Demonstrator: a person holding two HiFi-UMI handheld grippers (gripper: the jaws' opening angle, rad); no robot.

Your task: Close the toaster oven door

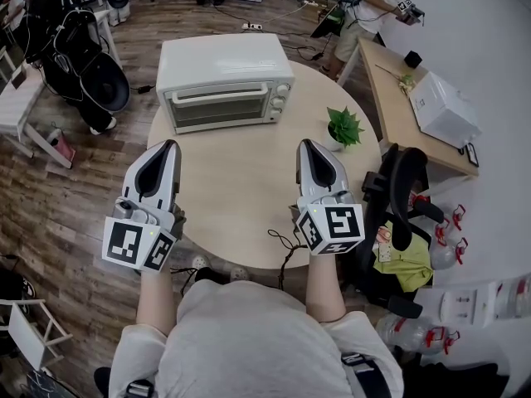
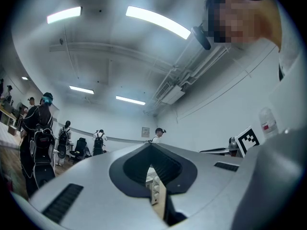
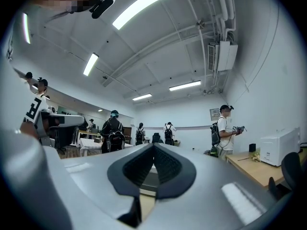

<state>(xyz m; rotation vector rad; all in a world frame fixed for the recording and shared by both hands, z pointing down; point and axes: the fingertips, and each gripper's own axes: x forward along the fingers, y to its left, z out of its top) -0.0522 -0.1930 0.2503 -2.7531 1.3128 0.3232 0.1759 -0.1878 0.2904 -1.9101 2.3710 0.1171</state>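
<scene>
A white toaster oven [image 1: 224, 81] stands at the far side of the round wooden table [image 1: 241, 197]. Its glass door [image 1: 220, 108] is upright against the front, with the knobs to its right. My left gripper [image 1: 166, 146] hovers over the table's left edge, well short of the oven, shut on nothing. My right gripper [image 1: 309, 145] is over the table's right half, also shut and empty. In the left gripper view the jaws [image 2: 150, 164] meet, and a sliver of the oven [image 2: 154, 188] shows below them. The right gripper view shows the same closed jaws [image 3: 153, 164].
A small potted plant [image 1: 343, 127] stands on the table just right of the right gripper. A thin black cable [image 1: 282, 243] lies at the near edge. A chair with bags [image 1: 402, 197] is close on the right, with a desk [image 1: 390, 73] behind it. People stand far back.
</scene>
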